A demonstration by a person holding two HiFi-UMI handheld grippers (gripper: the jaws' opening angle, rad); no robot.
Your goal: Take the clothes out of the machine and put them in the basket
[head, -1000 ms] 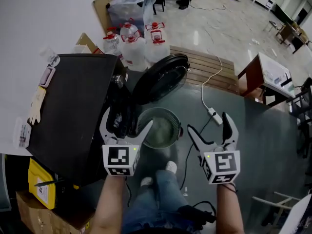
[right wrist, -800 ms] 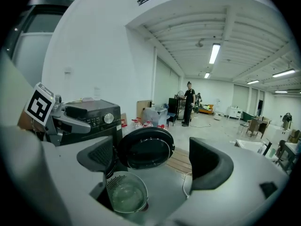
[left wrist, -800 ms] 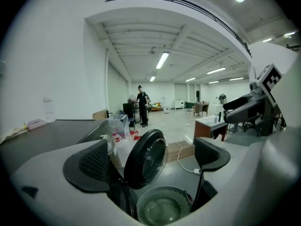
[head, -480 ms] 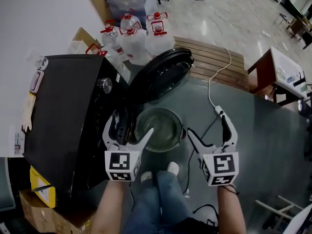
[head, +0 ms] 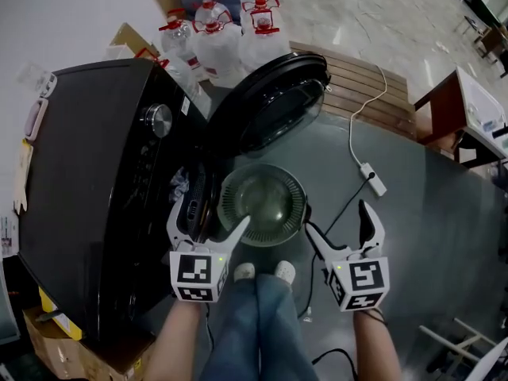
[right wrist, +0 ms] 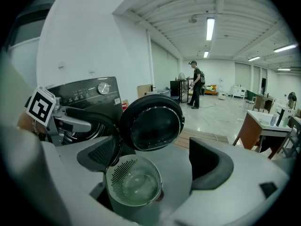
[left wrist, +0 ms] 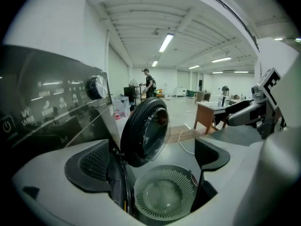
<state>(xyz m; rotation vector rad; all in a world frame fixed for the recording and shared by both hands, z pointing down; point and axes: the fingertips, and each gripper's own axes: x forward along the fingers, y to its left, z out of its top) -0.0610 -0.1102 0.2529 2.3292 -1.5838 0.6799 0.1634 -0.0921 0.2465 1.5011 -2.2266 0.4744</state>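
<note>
Both the left gripper (head: 208, 217) and right gripper (head: 337, 221) gape empty, and with the clothes not clearly seen inside the black front-loading washing machine (head: 87, 173), a blind reach could knock its open round glass door (head: 274, 105) or the round grey slotted plastic basket (head: 228, 187) below.

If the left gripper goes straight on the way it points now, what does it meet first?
Probably the open machine door, straight ahead of the left gripper; the basket sits lower. Depth is unclear.

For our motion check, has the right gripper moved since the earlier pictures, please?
Yes. In the head view the right gripper reached level with the power strip before; now it sits below it, nearer the person.
</note>
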